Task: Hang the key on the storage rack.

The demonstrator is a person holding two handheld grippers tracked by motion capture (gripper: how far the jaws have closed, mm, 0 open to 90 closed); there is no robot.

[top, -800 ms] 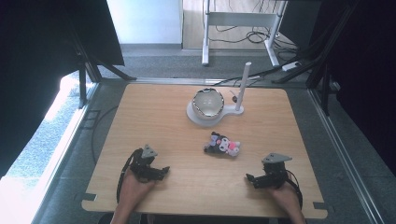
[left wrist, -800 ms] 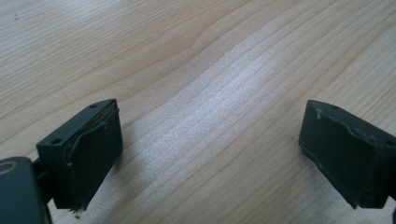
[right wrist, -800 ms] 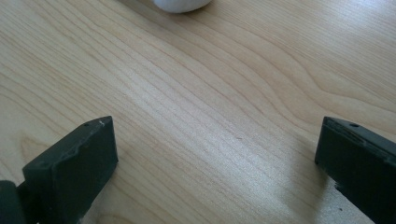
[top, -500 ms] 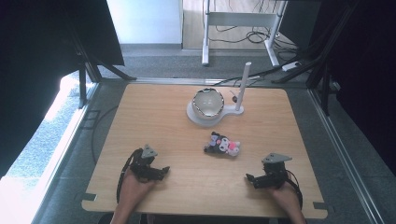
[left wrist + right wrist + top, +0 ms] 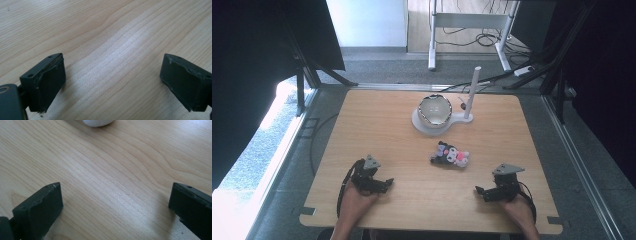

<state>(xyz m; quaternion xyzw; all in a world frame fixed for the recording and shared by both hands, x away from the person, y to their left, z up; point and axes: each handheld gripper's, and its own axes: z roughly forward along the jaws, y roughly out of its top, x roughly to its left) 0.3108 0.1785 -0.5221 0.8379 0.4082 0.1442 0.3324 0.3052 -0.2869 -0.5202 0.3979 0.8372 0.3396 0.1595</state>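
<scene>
The left gripper [image 5: 382, 184] and the right gripper [image 5: 482, 192] are resting low over the near edge of the wooden surface [image 5: 377, 125], one at each near corner, each held in a hand coming in from the bottom of the high view. The left gripper's fingers [image 5: 47, 82] are standing wide apart with nothing but bare wood grain lying between them; the right gripper's fingers [image 5: 40, 212] are spread just as wide, again with bare wood between them.

The small toy [image 5: 450, 155] (a dark body with pink and white bits, too small to tell more) is lying on the surface between the two grippers and somewhat farther from the person, nearer the right gripper, well apart from both. Beyond it, a bowl [image 5: 435, 110] with a dark patterned rim is sitting on a white base [image 5: 458, 121], and a white post [image 5: 472, 90] is rising upright from that base at its right.
</scene>
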